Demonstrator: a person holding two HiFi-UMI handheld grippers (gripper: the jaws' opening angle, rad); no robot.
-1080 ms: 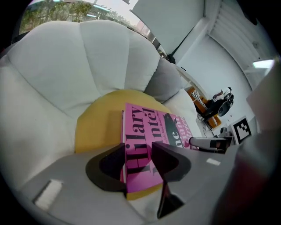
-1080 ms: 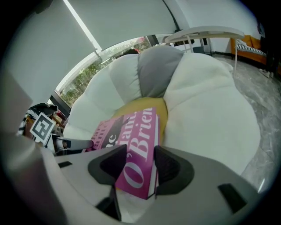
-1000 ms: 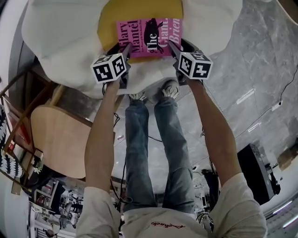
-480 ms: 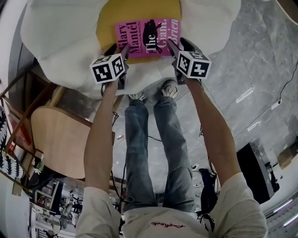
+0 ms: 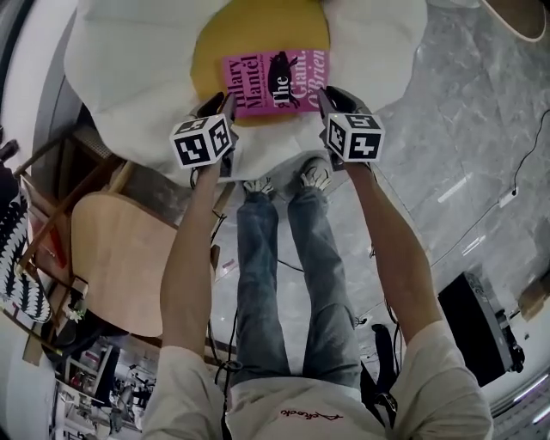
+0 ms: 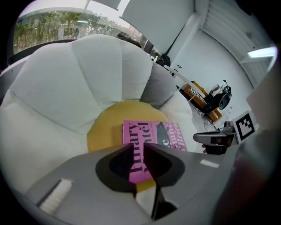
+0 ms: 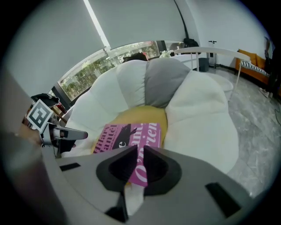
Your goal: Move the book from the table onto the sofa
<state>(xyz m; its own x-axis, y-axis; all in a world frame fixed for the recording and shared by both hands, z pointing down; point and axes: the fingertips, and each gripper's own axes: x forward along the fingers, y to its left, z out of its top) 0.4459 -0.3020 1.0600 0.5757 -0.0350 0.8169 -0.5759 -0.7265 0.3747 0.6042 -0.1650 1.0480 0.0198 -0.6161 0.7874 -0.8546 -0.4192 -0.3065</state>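
The pink book [image 5: 275, 82] lies flat, cover up, on the yellow centre cushion [image 5: 258, 26] of the white petal-shaped sofa [image 5: 129, 69]. My left gripper [image 5: 216, 105] hovers at the book's near left corner and my right gripper [image 5: 332, 93] at its near right corner, both lifted off it. Both pairs of jaws have just been closing and stand a narrow gap apart with nothing between them. In the left gripper view the book [image 6: 151, 134] shows beyond the left gripper [image 6: 138, 147]. The right gripper view shows the book [image 7: 127, 132] beyond the right gripper [image 7: 140, 149].
A person's legs and shoes [image 5: 284, 275] stand right in front of the sofa on the grey marble floor [image 5: 464, 129]. A round wooden table top [image 5: 116, 258] is at the left. A black box [image 5: 481, 322] sits at the lower right.
Both grippers have drawn up and back from the book's side edges, and their jaws have narrowed. The book stays lying on the yellow cushion.
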